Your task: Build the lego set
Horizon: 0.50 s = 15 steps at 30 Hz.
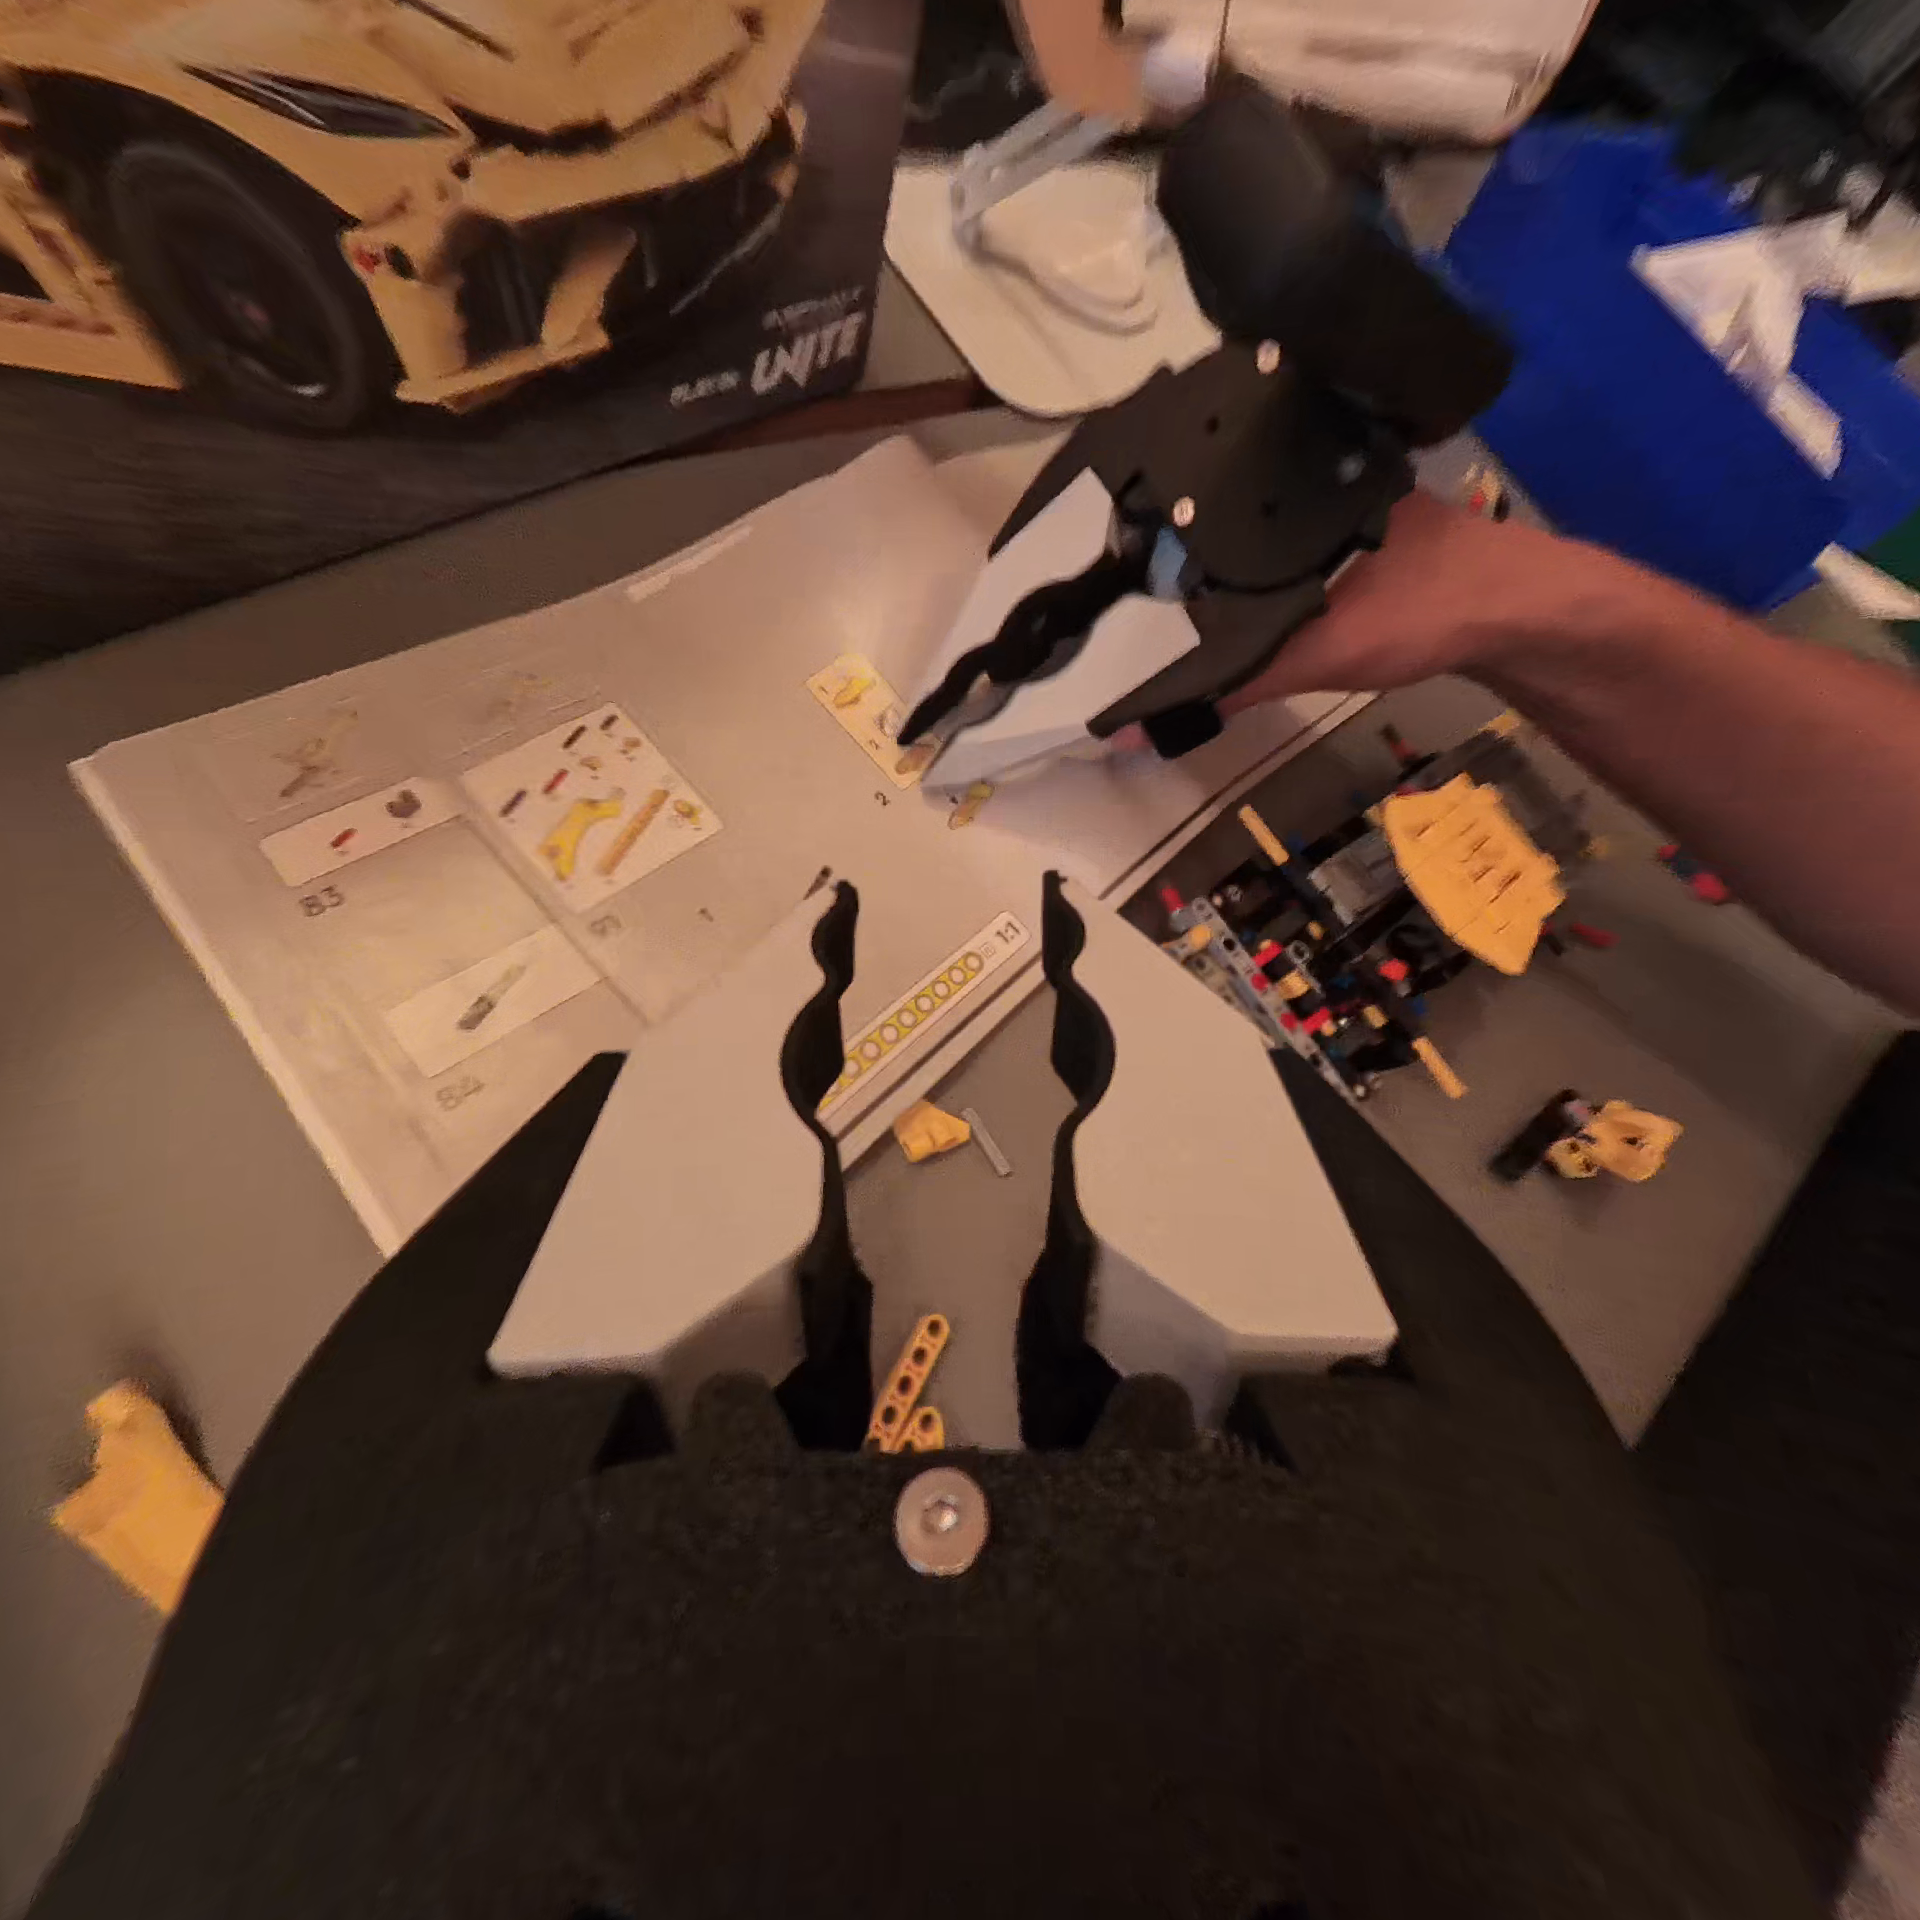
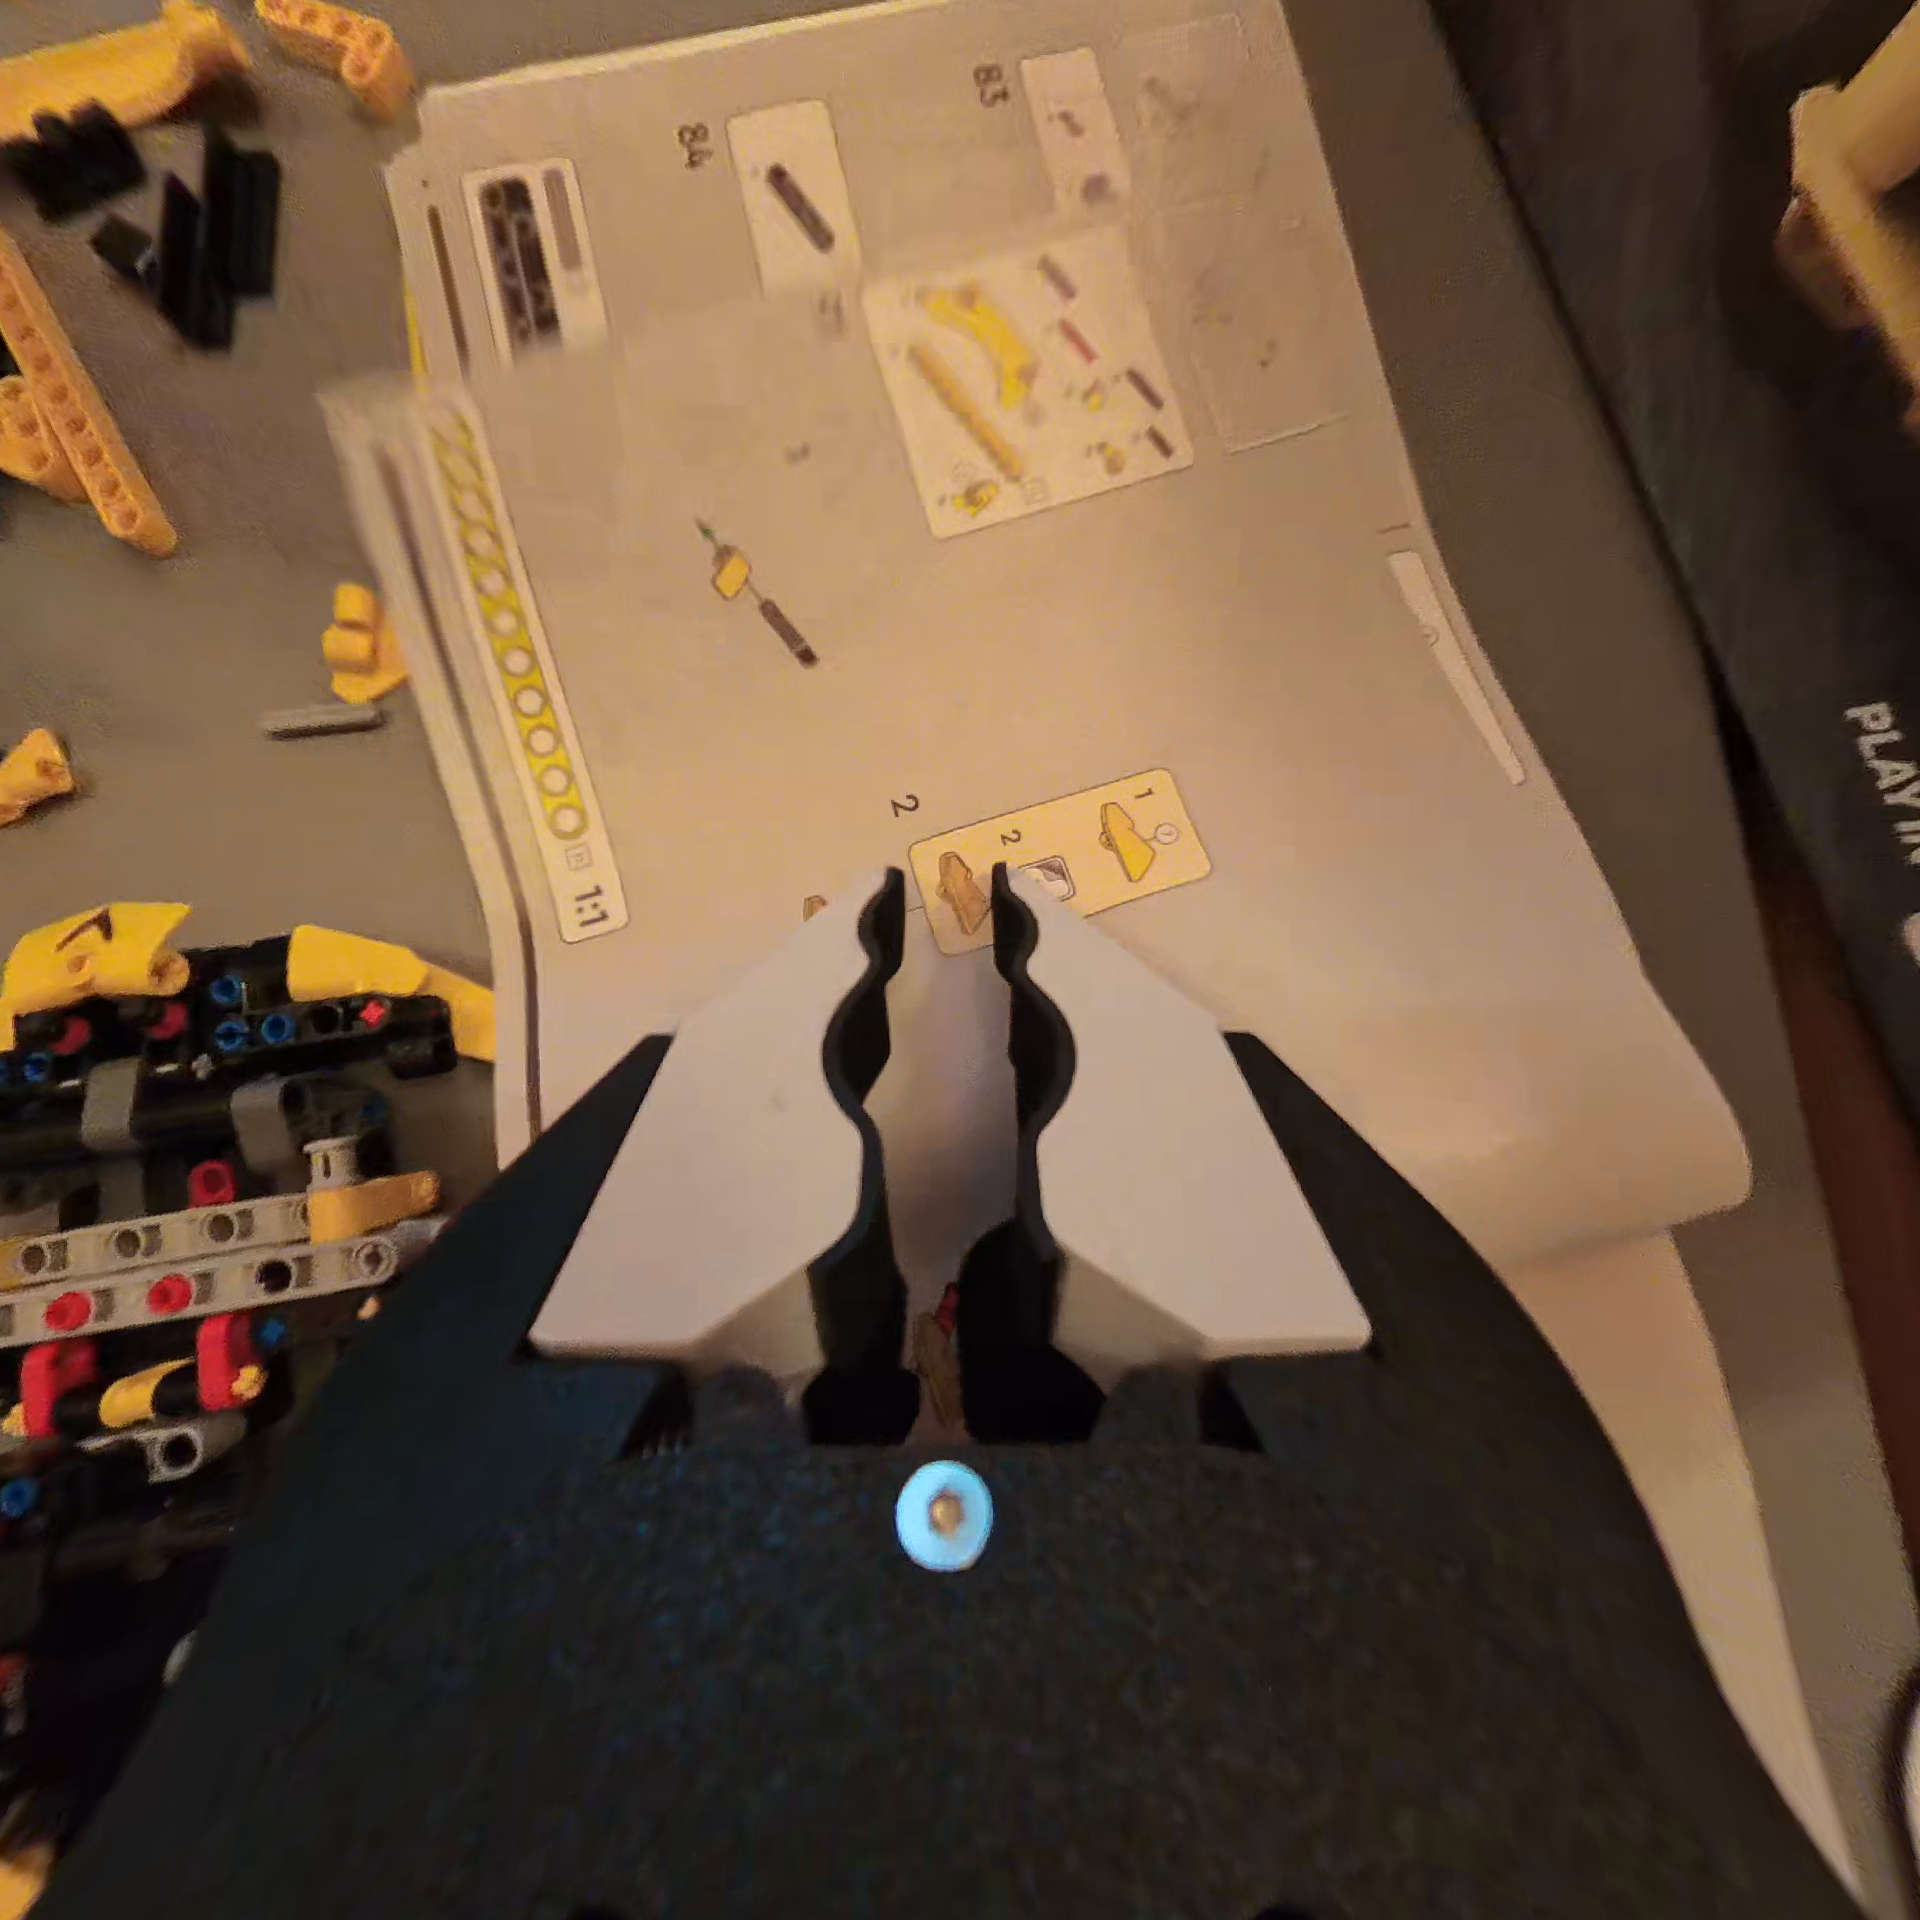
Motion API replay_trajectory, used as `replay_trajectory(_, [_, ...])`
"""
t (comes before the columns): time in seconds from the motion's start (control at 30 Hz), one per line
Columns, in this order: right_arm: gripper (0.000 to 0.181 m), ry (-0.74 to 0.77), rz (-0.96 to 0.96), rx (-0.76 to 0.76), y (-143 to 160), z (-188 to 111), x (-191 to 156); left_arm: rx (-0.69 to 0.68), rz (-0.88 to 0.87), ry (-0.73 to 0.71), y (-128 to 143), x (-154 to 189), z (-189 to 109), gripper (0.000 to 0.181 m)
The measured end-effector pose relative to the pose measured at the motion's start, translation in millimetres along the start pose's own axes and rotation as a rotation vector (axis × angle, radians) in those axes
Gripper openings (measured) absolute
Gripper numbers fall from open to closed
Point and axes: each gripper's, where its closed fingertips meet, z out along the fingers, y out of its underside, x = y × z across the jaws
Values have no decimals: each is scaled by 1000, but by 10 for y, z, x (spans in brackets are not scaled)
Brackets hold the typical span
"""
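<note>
The open instruction booklet (image 1: pixel 582 831) lies on the grey table. My left gripper (image 1: pixel 948 891) is open and empty, just above the booklet's near edge. My right gripper (image 2: pixel 945 881), also visible in the left wrist view (image 1: pixel 914 740), hangs over the booklet (image 2: pixel 1039 644) with its tips at a yellow parts picture; its jaws stand narrowly apart with nothing between them. A small yellow piece (image 1: pixel 971 802) lies on the page beside its tips. The partly built black, grey and yellow model (image 1: pixel 1382 935) (image 2: pixel 208 1143) sits right of the booklet.
A small yellow piece (image 1: pixel 928 1130) and a grey axle (image 1: pixel 985 1141) lie at the booklet's edge. A yellow beam (image 1: pixel 909 1382), a yellow part (image 1: pixel 135 1486) and a small subassembly (image 1: pixel 1600 1138) lie nearby. The set's box (image 1: pixel 416 208) and a blue bin (image 1: pixel 1662 364) stand behind. Yellow beams (image 2: pixel 73 416) and black pieces (image 2: pixel 208 239) lie beyond the model. Left tips to right tips: about 15 cm.
</note>
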Motion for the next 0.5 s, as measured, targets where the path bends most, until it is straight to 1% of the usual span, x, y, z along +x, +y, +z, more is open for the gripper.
replay_trajectory(0.07, [9, -25, 52, 30, -7, 1, 27, -71, 66, -1, 81, 38, 239, 35])
replay_trajectory(0.1, [7, -36, 61, 36, -7, 3, 34, -111, 91, -27, 132, 1, 380, 30])
replay_trajectory(0.13, [4, -37, 56, 38, -8, 2, 40, -162, 113, -64, 210, -73, 518, 18])
replay_trajectory(0.2, [4, -28, 31, 37, -16, -14, 37, -261, 140, -121, 391, -236, 733, 14])
replay_trajectory(0.23, [4, -18, 17, 43, -29, -48, 34, -286, 152, -133, 451, -293, 799, 14])
replay_trajectory(0.33, [5, -28, -6, 113, -62, -322, -39, -274, 180, -213, 463, -469, 845, 14])
replay_trajectory(0.37, [5, -19, -17, 118, -1, -434, -32, -262, 181, -229, 441, -497, 832, 14])
replay_trajectory(0.43, [5, 34, -43, 53, 285, -617, 48, -267, 179, -236, 429, -516, 807, 14])
replay_trajectory(0.5, [5, 34, -37, -2, 575, -750, 47, -271, 188, -261, 412, -564, 772, 14])
